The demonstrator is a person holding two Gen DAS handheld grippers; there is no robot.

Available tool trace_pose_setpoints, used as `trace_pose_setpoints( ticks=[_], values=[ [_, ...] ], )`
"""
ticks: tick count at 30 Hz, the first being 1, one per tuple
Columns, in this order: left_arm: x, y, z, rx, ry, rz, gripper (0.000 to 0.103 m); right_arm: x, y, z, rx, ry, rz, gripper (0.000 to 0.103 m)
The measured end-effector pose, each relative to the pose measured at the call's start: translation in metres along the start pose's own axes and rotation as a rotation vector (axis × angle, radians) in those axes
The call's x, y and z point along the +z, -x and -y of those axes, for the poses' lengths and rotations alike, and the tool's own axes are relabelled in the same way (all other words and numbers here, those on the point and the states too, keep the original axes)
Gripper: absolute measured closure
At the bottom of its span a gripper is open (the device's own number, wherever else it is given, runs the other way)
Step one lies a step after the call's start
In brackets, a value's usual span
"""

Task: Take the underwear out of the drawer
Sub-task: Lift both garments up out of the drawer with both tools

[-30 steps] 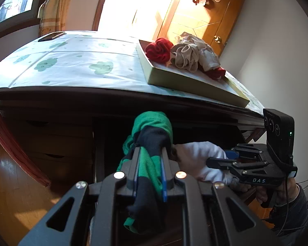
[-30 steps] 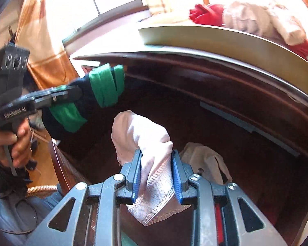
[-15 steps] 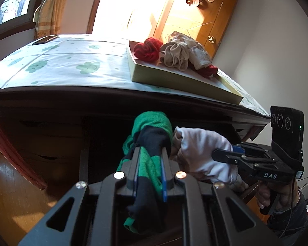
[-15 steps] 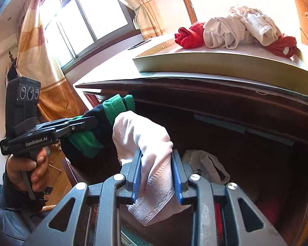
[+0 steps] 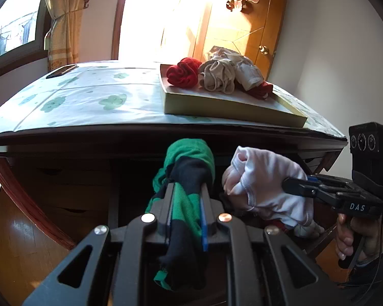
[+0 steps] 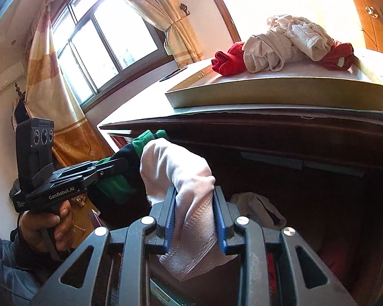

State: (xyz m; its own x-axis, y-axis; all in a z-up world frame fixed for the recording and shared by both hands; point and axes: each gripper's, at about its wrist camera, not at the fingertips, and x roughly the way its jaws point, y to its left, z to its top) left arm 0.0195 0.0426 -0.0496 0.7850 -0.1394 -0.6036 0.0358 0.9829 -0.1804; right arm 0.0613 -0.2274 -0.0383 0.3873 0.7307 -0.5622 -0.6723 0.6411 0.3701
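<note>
My left gripper (image 5: pixel 187 191) is shut on green and black underwear (image 5: pixel 189 163), held up in front of the dark open drawer (image 6: pixel 319 191). My right gripper (image 6: pixel 194 199) is shut on white underwear (image 6: pixel 176 168), held just right of the green pair; it also shows in the left wrist view (image 5: pixel 265 178). The left gripper shows in the right wrist view (image 6: pixel 115 164). More white underwear (image 6: pixel 255 204) lies inside the drawer. A flat tray (image 5: pixel 229 104) on the tabletop holds red underwear (image 5: pixel 183 72) and beige underwear (image 5: pixel 222 76).
The tabletop (image 5: pixel 89 102) has a white cloth with green clover prints and a dark phone (image 5: pixel 61 71) at its far left. Closed drawers (image 5: pixel 63 178) are at the left. A wooden door (image 5: pixel 242 25) and a curtained window (image 6: pixel 102 46) stand behind.
Both grippers have risen with their underwear, from inside the drawer opening up toward the table's edge. The tray and tabletop now show more from above.
</note>
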Motion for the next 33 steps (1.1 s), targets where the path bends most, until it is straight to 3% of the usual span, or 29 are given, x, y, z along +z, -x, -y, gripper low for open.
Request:
trace_pose_setpoints(
  ticks=[33],
  values=[
    [0.006,0.029,0.021,0.012,-0.049,0.133,0.089,0.004,0.044,0.003,0.023,-0.039,0.212,0.074]
  ],
)
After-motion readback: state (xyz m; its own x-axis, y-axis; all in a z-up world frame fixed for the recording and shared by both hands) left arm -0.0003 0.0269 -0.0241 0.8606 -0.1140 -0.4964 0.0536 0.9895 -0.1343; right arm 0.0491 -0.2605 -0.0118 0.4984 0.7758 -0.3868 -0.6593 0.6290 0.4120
